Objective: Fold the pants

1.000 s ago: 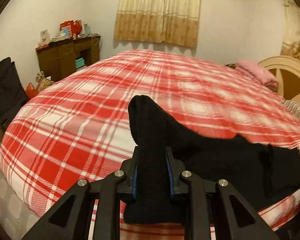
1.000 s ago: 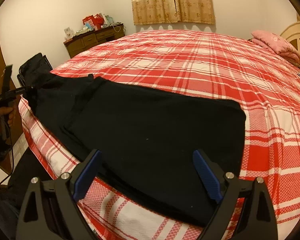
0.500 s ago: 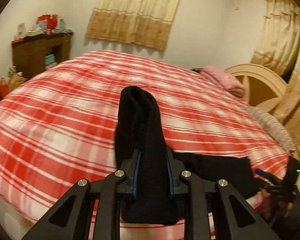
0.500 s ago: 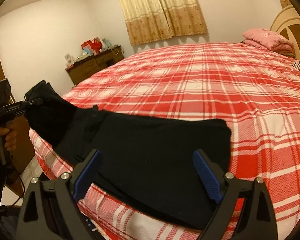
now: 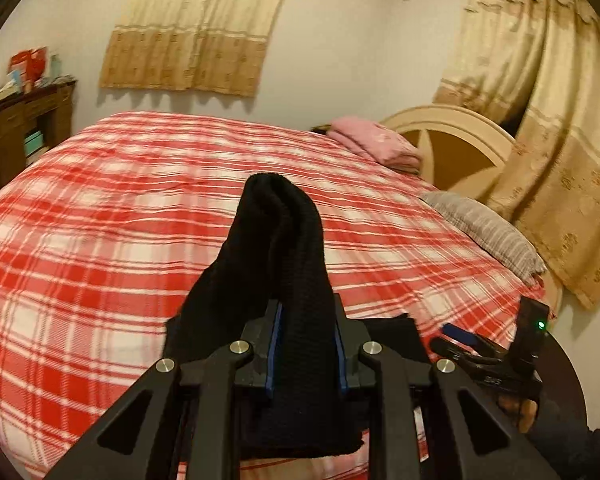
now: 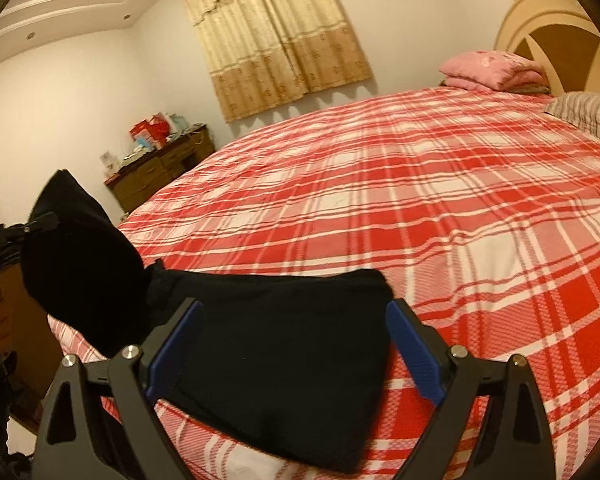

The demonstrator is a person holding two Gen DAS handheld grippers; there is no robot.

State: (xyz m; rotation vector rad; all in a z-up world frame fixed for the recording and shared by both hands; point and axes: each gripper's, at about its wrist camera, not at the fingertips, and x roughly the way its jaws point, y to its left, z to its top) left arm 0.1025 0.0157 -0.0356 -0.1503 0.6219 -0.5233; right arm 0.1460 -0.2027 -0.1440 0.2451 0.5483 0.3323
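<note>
Black pants (image 6: 284, 328) lie on the red plaid bed (image 6: 420, 208) near its front edge. My left gripper (image 5: 306, 344) is shut on one end of the pants (image 5: 276, 248), which stands up in a bunch above the jaws. That lifted end shows at the left of the right wrist view (image 6: 80, 272), held by the left gripper (image 6: 40, 224). My right gripper (image 6: 294, 344) is open, its blue pads on either side of the flat part of the pants. It also shows at the lower right of the left wrist view (image 5: 460, 340).
A pink folded blanket (image 6: 496, 70) and a striped pillow (image 6: 588, 114) lie by the headboard (image 5: 452, 140). A wooden dresser (image 6: 160, 168) with clutter stands by the far wall. Curtains (image 5: 552, 128) hang on the right.
My left gripper has lifted and swung its end of the pants to the right, toward the right gripper. The right gripper has tilted up and stays open over the pants.
</note>
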